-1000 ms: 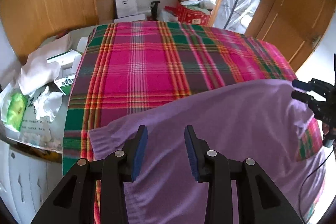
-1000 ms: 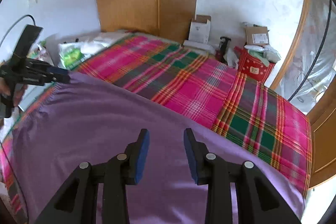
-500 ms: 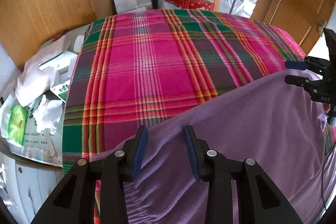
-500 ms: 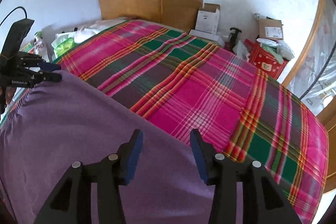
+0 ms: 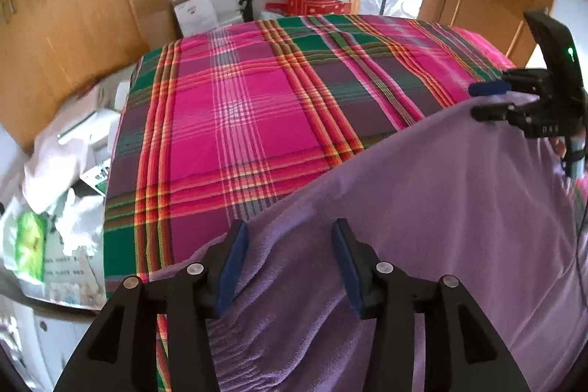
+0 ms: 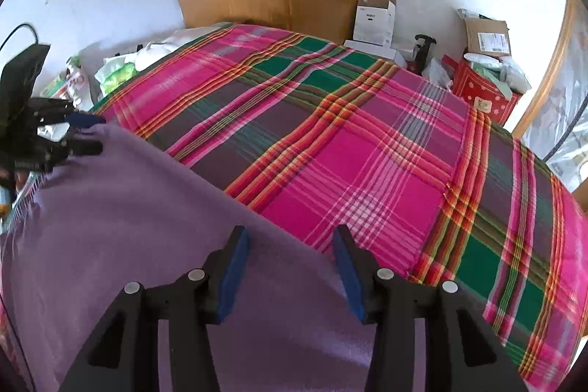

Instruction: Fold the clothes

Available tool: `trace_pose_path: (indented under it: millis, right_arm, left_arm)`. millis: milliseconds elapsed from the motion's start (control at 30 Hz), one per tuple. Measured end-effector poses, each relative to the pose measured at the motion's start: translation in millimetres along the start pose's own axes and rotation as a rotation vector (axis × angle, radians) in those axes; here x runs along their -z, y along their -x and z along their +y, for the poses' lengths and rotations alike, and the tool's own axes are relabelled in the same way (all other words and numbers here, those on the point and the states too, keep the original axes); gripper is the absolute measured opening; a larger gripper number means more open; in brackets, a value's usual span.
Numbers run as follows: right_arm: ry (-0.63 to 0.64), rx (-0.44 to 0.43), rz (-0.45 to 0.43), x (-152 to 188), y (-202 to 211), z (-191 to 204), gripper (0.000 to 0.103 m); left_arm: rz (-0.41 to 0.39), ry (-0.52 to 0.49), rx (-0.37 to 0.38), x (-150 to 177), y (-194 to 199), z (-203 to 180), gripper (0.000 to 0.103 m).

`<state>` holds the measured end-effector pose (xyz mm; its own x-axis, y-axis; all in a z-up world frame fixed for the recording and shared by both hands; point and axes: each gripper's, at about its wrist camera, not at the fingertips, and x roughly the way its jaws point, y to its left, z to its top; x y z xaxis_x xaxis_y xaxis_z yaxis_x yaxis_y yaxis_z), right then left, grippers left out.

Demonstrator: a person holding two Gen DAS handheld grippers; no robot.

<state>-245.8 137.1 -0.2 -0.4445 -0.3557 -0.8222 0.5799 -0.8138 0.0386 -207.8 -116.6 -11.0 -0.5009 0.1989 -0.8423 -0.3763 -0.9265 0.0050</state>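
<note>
A purple garment (image 5: 422, 226) of soft, fleecy cloth lies spread on a bed covered by a pink, green and orange plaid sheet (image 5: 257, 105). It takes up the near part of the bed, and its far edge runs as 1 slanted line across the plaid, with the rest of the sheet bare beyond it. In the left wrist view a gathered, ribbed band, likely elastic, shows at the garment's near left corner. The cloth lies mostly smooth, with a few shallow folds near that band.
</note>
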Motion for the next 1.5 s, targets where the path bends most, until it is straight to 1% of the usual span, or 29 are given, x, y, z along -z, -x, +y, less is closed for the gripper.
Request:
trace_pose_path:
  millis: [133, 333, 367, 400, 433, 467, 500, 567, 700, 733, 767, 800, 833, 900, 1067, 1367, 1500]
  right_arm:
    - [0.001, 0.012, 0.002, 0, 0, 2, 0.048]
    - [-0.005, 0.014, -0.010, 1, 1, 1, 0.048]
    - [-0.006, 0.012, -0.013, 2, 1, 1, 0.045]
    - [-0.008, 0.011, -0.016, 2, 2, 0, 0.039]
    - [-0.010, 0.009, -0.018, 2, 2, 0, 0.036]
    - [-0.013, 0.004, -0.018, 2, 2, -1, 0.032]
    - [-0.016, 0.000, -0.018, 3, 3, -2, 0.028]
    - [-0.021, -0.005, -0.021, 3, 3, -3, 0.022]
    - [-0.029, -0.012, -0.035, 5, 3, -3, 0.016]
    - [-0.031, -0.011, -0.038, 5, 3, -2, 0.015]
    - [-0.029, -0.010, -0.041, 5, 3, -1, 0.014]
    - [-0.025, -0.008, -0.043, 5, 3, 0, 0.010]
    - [-0.020, -0.006, -0.045, 5, 4, 1, 0.008]
    - [-0.007, 0.013, -0.049, 6, 4, 5, 0.005]
    - [0.001, 0.036, -0.050, 7, 7, 10, 0.003]
    - [0.029, 0.063, -0.048, 7, 10, 15, 0.003]
    - [0.038, 0.042, -0.042, 1, 3, 20, 0.010]
  left_arm:
    - [-0.002, 0.017, 0.013, -1, 0, 2, 0.049]
    - [-0.019, 0.018, 0.007, 0, 0, 2, 0.049]
    - [-0.020, 0.016, 0.006, 1, 1, 1, 0.049]
    - [-0.020, 0.014, 0.005, 2, 1, 1, 0.049]
    - [-0.019, 0.015, 0.003, 1, 1, 1, 0.047]
    - [-0.017, 0.016, 0.002, 0, 2, 2, 0.040]
    - [-0.017, 0.017, -0.002, 0, 3, 1, 0.035]
    - [-0.017, 0.020, -0.008, -1, 3, 3, 0.018]
    - [-0.028, 0.022, -0.011, 0, 3, 4, 0.017]
    - [-0.029, 0.019, -0.016, 1, 3, 4, 0.016]
    - [-0.030, 0.018, -0.024, 1, 3, 3, 0.012]
    - [-0.032, 0.018, -0.032, 1, 3, 2, 0.011]
    - [-0.034, 0.018, -0.034, 1, 3, 2, 0.009]
    - [-0.038, 0.018, -0.038, 1, 3, 1, 0.009]
    - [-0.044, 0.016, -0.045, 3, 5, -1, 0.007]
    - [-0.054, 0.026, -0.033, 4, 6, 1, 0.006]
    - [-0.056, 0.020, -0.037, 4, 5, 2, 0.006]
